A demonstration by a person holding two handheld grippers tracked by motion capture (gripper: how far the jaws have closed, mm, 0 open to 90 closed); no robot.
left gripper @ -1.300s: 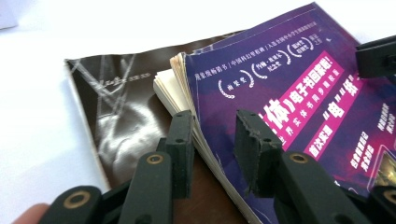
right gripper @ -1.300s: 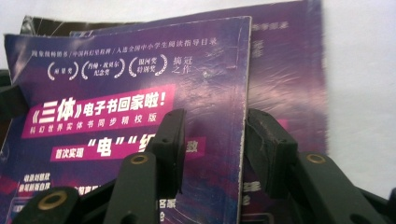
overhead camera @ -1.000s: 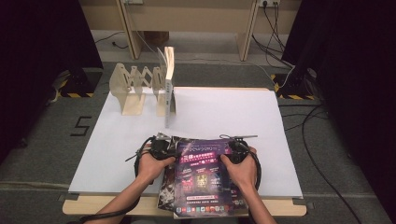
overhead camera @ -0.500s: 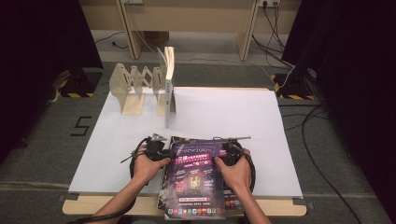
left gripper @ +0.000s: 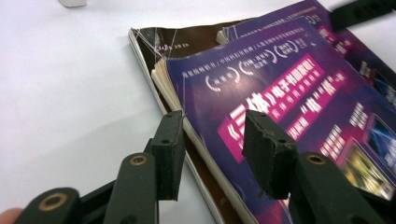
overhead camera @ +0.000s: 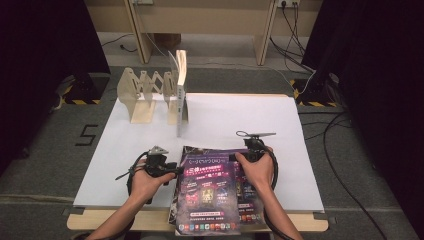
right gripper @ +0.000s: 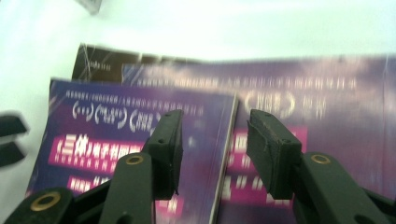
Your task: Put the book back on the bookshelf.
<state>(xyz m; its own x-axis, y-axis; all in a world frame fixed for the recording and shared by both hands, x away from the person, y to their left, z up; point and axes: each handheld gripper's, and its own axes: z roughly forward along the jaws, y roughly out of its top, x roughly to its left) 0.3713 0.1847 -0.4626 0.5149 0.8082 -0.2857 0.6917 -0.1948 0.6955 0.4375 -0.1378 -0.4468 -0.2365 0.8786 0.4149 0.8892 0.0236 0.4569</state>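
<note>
A stack of purple-covered magazines lies flat at the table's front edge, overhanging it a little. My left gripper is at the stack's left side. Its jaws have just been opening and stand open astride the top magazine's spine edge, with no pad pressing on it. A dark brown book lies beneath. My right gripper hovers over the stack's upper right. Its jaws have also just opened wider, above the right edge of the top magazine, which overlaps another purple one.
A wooden accordion rack stands at the back left of the white tabletop. One book stands upright at the rack's right end. Cables trail on the floor beyond the table.
Both pairs of jaws stand wider apart than before. My left hand has slid left toward the stack's edge, and my right hand has shifted slightly up the stack.
</note>
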